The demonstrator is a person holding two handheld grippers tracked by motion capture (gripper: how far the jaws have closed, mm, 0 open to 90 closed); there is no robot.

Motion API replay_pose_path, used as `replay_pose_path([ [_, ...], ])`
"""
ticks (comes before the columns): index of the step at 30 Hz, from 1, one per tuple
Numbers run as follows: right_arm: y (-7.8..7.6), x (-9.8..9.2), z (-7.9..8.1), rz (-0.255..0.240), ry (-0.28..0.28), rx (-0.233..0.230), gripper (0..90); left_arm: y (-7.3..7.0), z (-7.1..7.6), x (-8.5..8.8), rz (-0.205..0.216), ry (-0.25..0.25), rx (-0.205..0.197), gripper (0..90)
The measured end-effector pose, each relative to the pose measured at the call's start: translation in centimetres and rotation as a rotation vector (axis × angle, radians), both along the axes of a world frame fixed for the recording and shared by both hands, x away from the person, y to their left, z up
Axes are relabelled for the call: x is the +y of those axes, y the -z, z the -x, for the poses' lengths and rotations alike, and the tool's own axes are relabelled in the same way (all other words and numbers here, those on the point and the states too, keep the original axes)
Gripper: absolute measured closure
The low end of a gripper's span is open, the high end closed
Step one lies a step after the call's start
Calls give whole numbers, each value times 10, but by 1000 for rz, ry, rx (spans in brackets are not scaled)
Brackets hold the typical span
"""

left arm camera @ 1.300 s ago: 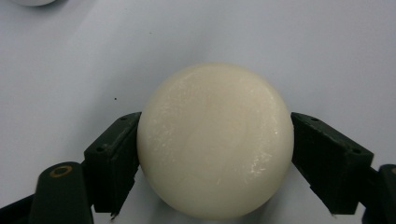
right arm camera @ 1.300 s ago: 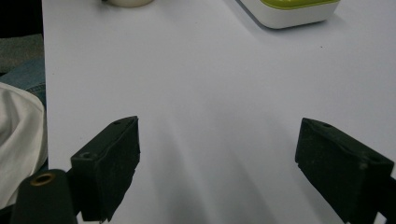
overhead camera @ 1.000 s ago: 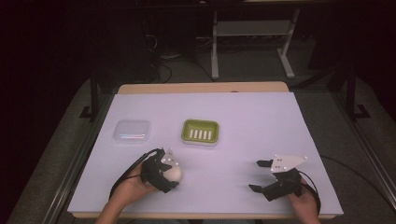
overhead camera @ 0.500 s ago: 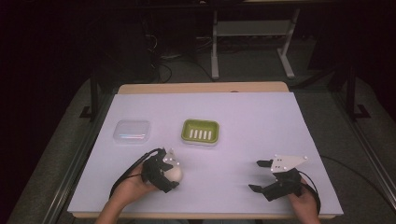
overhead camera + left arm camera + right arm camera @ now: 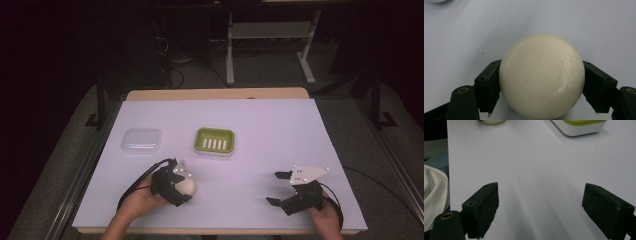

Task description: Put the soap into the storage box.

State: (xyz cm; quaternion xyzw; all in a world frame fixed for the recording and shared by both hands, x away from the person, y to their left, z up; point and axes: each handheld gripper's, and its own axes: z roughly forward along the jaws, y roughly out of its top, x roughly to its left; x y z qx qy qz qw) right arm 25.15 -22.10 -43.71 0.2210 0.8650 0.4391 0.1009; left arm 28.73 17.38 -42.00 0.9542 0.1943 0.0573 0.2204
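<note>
A round cream-white soap is pinched by the left gripper: its two black jaws are pressed against the two sides of the soap, as is seen in the left gripper view. The soap is held low over the white table cover, at the near left part of it. Ahead of this gripper and a little to the right, the green soap dish is placed, apart from it. Ahead and to the left, near the gripper, a clear plastic lid is laid flat. The right gripper is kept well apart to the right, with its jaws spread wide and nothing between them.
</note>
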Motion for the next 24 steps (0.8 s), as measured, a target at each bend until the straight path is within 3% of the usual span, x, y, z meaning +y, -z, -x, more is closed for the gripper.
replay_pose_path([
  [10,-1,-1,0,-2,3,-5,131,-14,-5,-3,14,9,-18,249],
  [13,-1,0,1,-3,3,-2,131,-17,-11,-4,36,3,-6,248],
  [24,-2,0,0,-11,4,-4,131,-24,-26,-10,44,-4,8,249],
])
